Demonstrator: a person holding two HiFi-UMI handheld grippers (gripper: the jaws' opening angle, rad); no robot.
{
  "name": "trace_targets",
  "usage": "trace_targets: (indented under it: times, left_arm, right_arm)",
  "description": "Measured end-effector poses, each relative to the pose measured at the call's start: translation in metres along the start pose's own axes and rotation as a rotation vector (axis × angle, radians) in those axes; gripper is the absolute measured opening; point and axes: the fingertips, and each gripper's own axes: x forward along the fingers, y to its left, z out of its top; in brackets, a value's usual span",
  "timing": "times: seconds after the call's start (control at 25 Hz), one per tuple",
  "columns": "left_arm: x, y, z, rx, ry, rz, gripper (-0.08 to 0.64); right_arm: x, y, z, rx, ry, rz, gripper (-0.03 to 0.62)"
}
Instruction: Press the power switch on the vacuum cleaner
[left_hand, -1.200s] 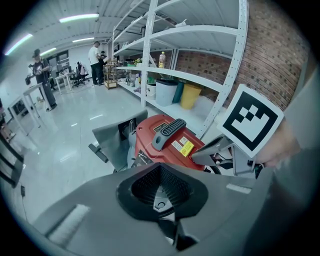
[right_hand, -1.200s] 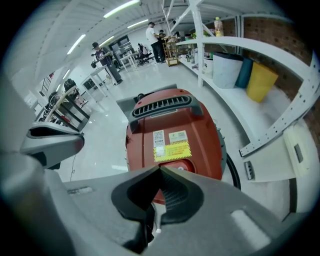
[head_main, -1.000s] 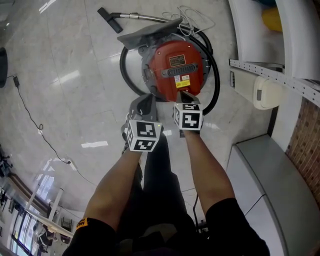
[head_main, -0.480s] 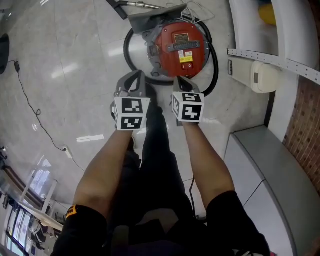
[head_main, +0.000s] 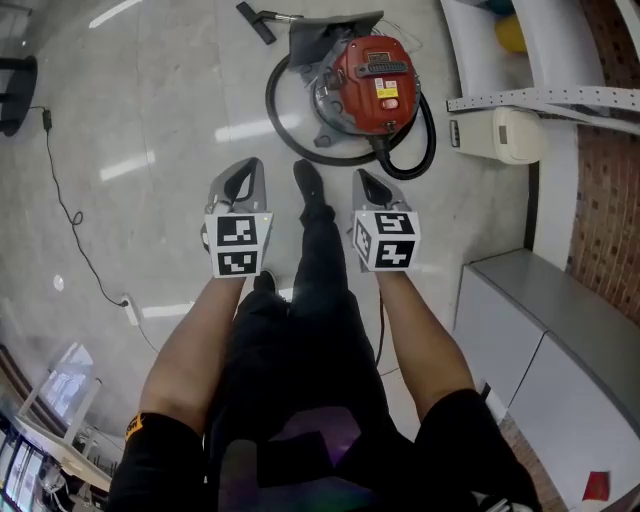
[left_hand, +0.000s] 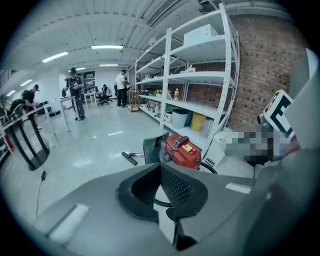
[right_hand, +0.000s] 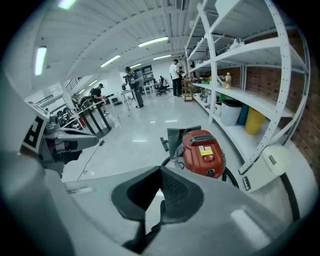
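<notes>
The red vacuum cleaner (head_main: 375, 85) stands on the glossy floor at the top of the head view, with its black hose (head_main: 290, 130) looped around it and a grey flap (head_main: 325, 35) behind it. It also shows ahead in the left gripper view (left_hand: 182, 152) and the right gripper view (right_hand: 204, 152). My left gripper (head_main: 245, 168) and right gripper (head_main: 366, 180) hang side by side, well short of the vacuum. Both are shut with nothing between the jaws. The same shut tips show in the left gripper (left_hand: 161, 167) and right gripper (right_hand: 160, 172) views.
White shelving (head_main: 520, 100) runs along the right, with a cream box (head_main: 500, 135) at its foot and a grey cabinet (head_main: 560, 320) nearer me. A thin cable (head_main: 70, 220) trails over the floor at left. The person's shoe (head_main: 308, 182) is between the grippers. People stand far off.
Both grippers have drawn back from the vacuum, which now lies farther away at the top of the view. The right gripper was at its near edge a second ago.
</notes>
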Motion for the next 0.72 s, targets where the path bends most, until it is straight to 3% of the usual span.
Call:
trace_targets:
  times: [0.16,0.4,0.72]
  left_arm:
    - [-0.077,0.005,-0.023,-0.007,-0.076,0.002,0.015]
    - [-0.2,-0.006,-0.042,-0.013,-0.138,-0.047,0.015]
    - [-0.299,-0.029,-0.056,-0.027,-0.16,-0.08,0.015]
  right_arm:
    - [-0.049,0.06,-0.023,-0.049,-0.065,0.01,-0.008]
    - [-0.143,0.136,-0.034,-0.045,-0.154,-0.002,-0.008]
    - [-0.238,0.187,-0.056,-0.035,-0.183,0.007,-0.008]
